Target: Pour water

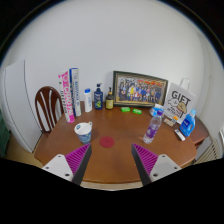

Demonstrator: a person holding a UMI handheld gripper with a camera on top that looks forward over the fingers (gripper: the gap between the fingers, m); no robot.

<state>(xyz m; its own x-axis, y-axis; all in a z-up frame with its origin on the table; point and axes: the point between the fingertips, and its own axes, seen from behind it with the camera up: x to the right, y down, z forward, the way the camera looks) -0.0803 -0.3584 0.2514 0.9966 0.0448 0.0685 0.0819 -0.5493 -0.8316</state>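
Two fingers of the gripper (110, 166) stand spread apart, grasping nothing, above the table (115, 160); a cup (83, 130) and a bottle (153, 124) sit beyond them.

The framed picture (140, 89) at the back of the counter (115, 158) is too small to make out. Right of it, the gift bag (179, 101) shows only part of its lettering, and the blue item (186, 124) below stays unidentifiable.

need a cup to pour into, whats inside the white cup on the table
The white cup stands beyond the open claw, near the red coaster. Its rim shows something bluish; the inside below is hidden.
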